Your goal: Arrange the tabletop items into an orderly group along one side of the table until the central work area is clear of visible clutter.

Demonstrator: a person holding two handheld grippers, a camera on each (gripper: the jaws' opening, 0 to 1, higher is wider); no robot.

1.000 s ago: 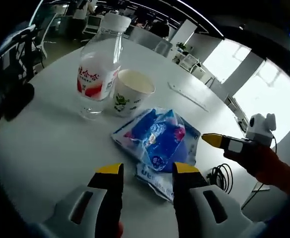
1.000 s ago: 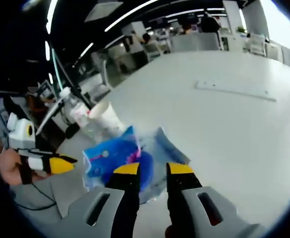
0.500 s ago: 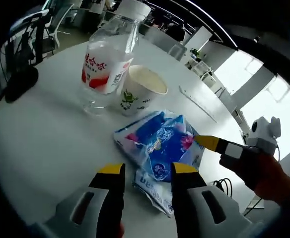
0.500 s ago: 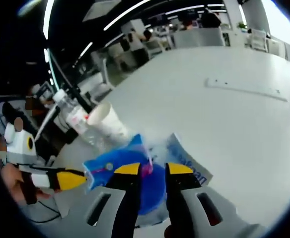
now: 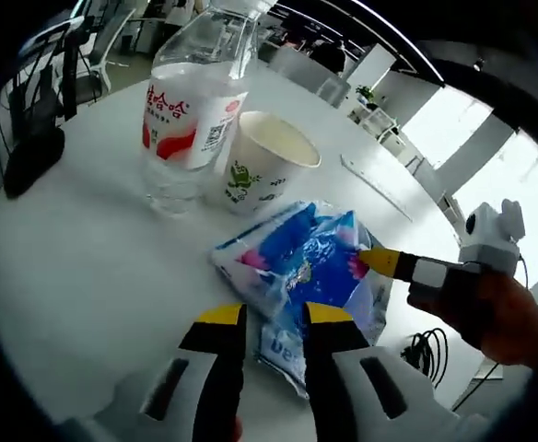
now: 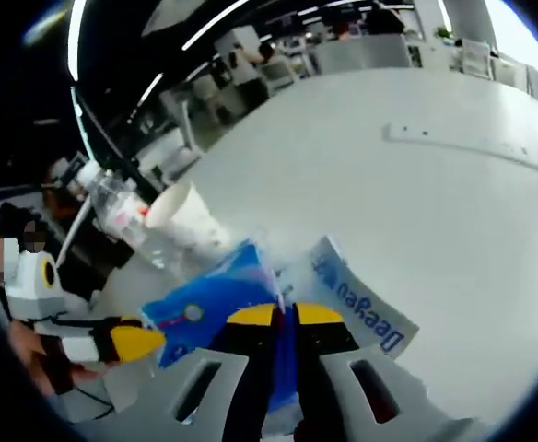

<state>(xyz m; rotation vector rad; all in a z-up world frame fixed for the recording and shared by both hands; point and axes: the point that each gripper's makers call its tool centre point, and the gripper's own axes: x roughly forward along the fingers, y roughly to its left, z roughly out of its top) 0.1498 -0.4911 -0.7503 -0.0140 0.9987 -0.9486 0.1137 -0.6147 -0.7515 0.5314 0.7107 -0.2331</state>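
A blue snack packet (image 5: 301, 262) lies on the white table (image 5: 85, 258) on top of a white packet with blue letters (image 5: 283, 348). My right gripper (image 6: 286, 316) is shut on the blue packet (image 6: 216, 299), and it reaches in from the right (image 5: 380, 262) in the left gripper view. My left gripper (image 5: 274, 315) hovers open at the near edge of the packets. Its yellow tip (image 6: 135, 343) points at the blue packet's corner. Behind the packets stand a clear water bottle (image 5: 191, 101) with a red-and-white label and a paper cup (image 5: 264, 170). The white packet (image 6: 356, 304) sticks out to the right.
A long pale strip (image 5: 375, 184) lies farther out on the table (image 6: 416, 221). A black object (image 5: 29, 161) sits at the table's left edge and a coiled cable (image 5: 426, 350) hangs past the right edge. Office desks and chairs stand beyond.
My right gripper's jaws have shut on the blue packet and lifted its edge. The left gripper's jaws have narrowed and moved closer to the packets.
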